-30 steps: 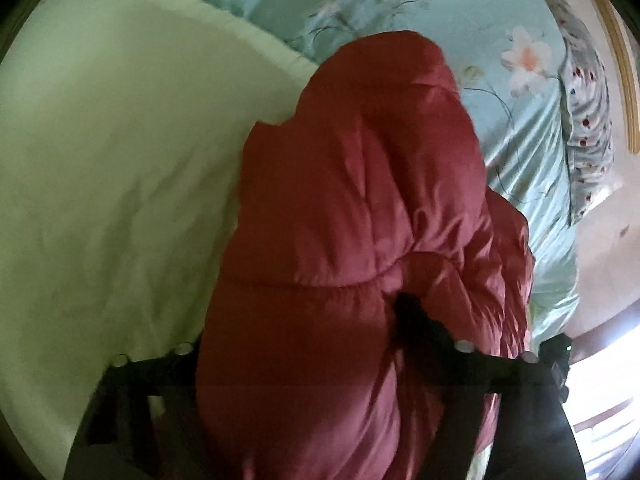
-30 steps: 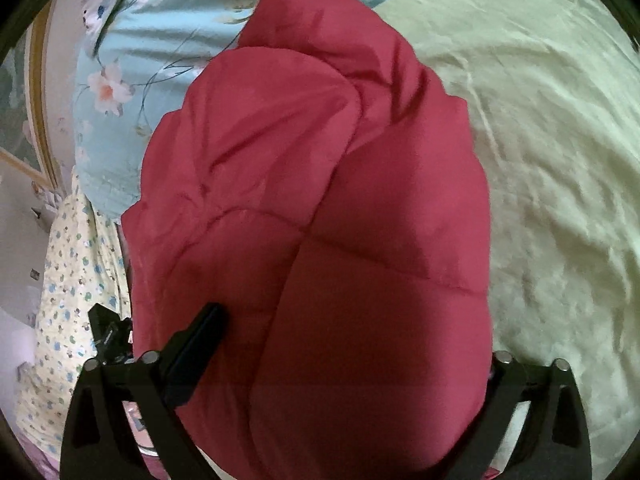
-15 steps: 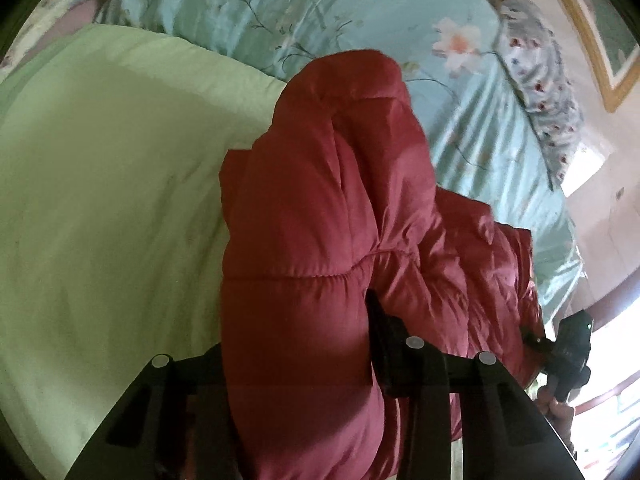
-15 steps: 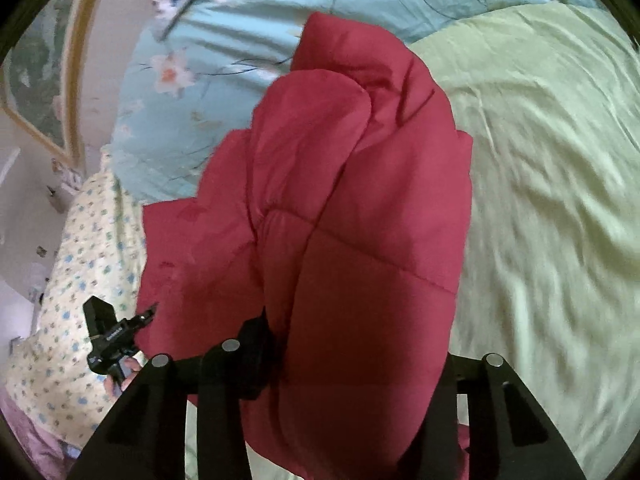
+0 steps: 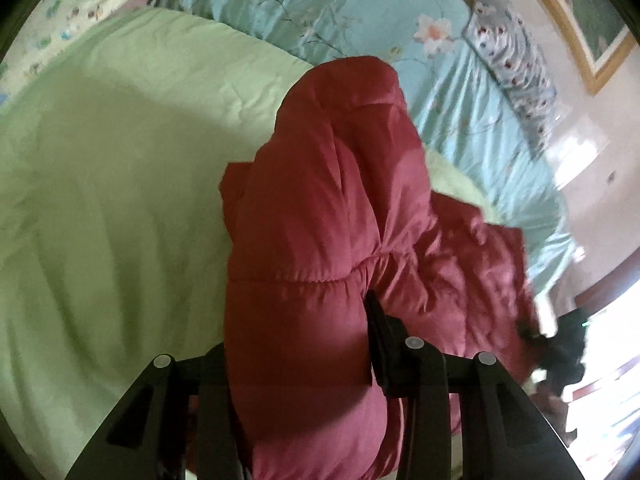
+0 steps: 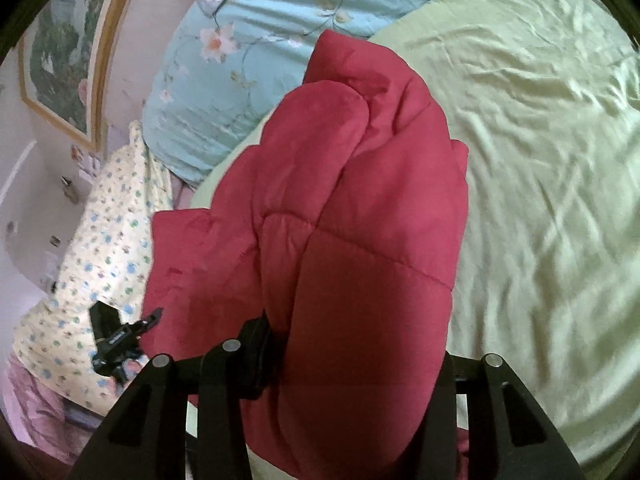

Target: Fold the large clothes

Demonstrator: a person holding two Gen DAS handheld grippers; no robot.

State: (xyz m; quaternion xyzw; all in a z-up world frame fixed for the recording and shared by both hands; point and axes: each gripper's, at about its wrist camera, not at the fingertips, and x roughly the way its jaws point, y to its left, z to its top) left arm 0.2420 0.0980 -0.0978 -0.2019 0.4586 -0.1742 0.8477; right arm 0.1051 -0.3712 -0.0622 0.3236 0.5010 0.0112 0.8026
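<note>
Mid-fold, jacket (image 5: 320, 208) lifted by one padded edge. Left gripper (image 5: 298, 352) clamped on a thick roll of red quilting, padding bulging out between the jaws. Right gripper (image 6: 352, 360) clamped likewise on a neighbouring stretch of the same edge, fabric filling the whole gap. Both pointing steeply down.

Jacket hanging from the two grips and trailing away over the green sheet (image 5: 112, 184), far end resting near the blue floral quilt (image 5: 352, 16). Bunched and creased along the middle, one flap spilling toward the bed's side in both views. A spotted pillow (image 5: 516, 60) against the wall beyond; a yellow dotted cover (image 6: 92, 248) heaped at the edge in the right view. Opposite gripper just visible at the frame edge in each view, blurred in the left one.

Step in hand, by the look of it: carrying the gripped edge over to lay one half on the other. Next move likely calls for keeping both grips level and evenly spaced so the edge stays straight, sweeping across above the green sheet, then lowering before letting go. Bulky filling likely to spring back, so probably worth pressing the fold flat. Risk: the loose flap folding under and leaving a lump.
</note>
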